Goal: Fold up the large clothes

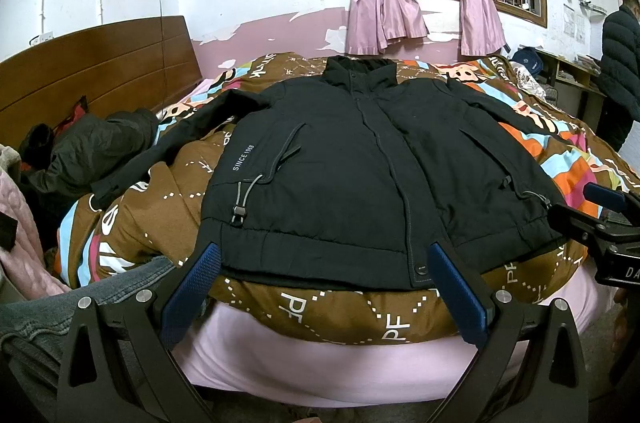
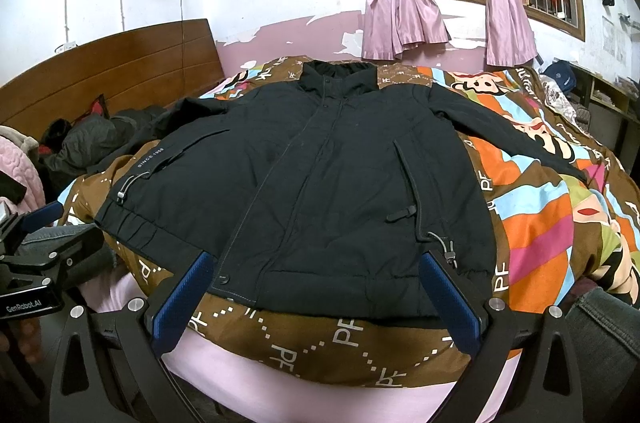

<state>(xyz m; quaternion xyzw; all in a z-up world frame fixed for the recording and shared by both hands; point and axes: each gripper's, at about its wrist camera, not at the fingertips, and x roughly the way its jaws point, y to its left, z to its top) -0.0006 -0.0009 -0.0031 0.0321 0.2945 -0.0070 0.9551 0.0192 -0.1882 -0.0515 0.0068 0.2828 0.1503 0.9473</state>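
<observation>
A large black jacket (image 1: 344, 167) lies flat, front up and zipped, on the patterned quilt (image 1: 304, 307), collar toward the window and both sleeves spread out to the sides. My left gripper (image 1: 324, 255) hovers open just in front of the hem, left of the zip. In the right wrist view the same jacket (image 2: 320, 183) fills the middle, and my right gripper (image 2: 316, 263) stands open before the hem's right half. Neither gripper holds any cloth. The right gripper (image 1: 600, 207) also shows at the right edge of the left wrist view.
A brown-and-striped quilt covers a bed with a pink sheet (image 1: 320, 371) and a wooden headboard (image 1: 100, 71). Dark clothes (image 1: 96, 147) are piled at the left. Pink curtains (image 1: 384, 11) hang at the window. A person in a dark coat (image 1: 620, 63) stands far right by a desk.
</observation>
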